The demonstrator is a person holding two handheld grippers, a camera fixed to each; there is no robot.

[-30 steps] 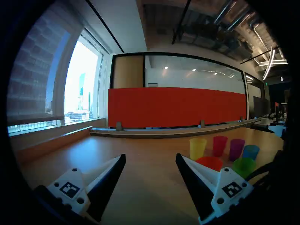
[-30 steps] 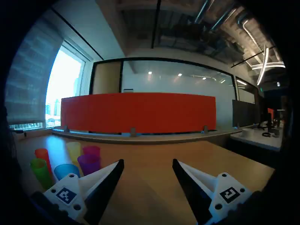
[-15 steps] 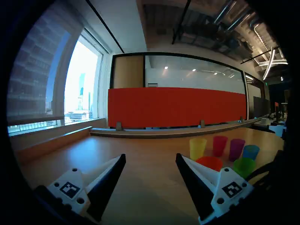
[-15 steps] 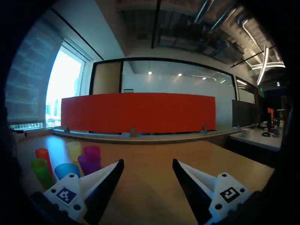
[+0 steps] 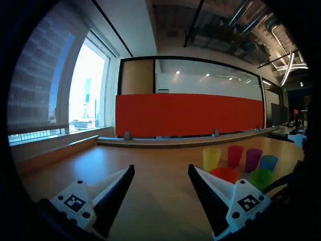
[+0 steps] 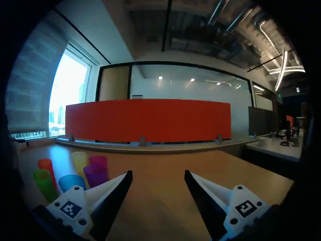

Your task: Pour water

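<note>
- The left gripper (image 5: 161,166) hung low over a wooden table (image 5: 160,213), its two fingers (image 5: 114,193) spread wide and gripping nothing, with bare tabletop between the tips.
- Just beyond its right-hand finger, a cluster of six plastic cups stood upright on the table: an orange cup (image 5: 224,174) and a green cup (image 5: 261,178) nearest, with a yellow cup (image 5: 211,159), a pink cup (image 5: 235,156), a purple cup (image 5: 253,159) and a blue cup (image 5: 268,162) in a row behind them.
- The right gripper (image 6: 158,172) was held at much the same low height, its fingers (image 6: 224,205) also set wide apart and closed on nothing.
- In the right gripper view the same cups stood past its left-hand finger, the blue cup (image 6: 70,182) and purple cup (image 6: 94,173) closest to it, the green cup (image 6: 41,182) and orange cup (image 6: 45,165) farther out, and the yellow cup (image 6: 79,160) and pink cup (image 6: 99,160) at the back.
- Neither gripper touched a cup; from so low an angle, whether any cup held water could not be made out.
- At the table's far edge ran a long red partition (image 5: 188,114), with a glass wall (image 5: 208,78) above it.
- A bright window (image 5: 86,100) lit the room from the left, and pipes (image 5: 244,20) crossed the open ceiling.
- In the right gripper view a neighbouring desk (image 6: 277,148) lay off to the right.
</note>
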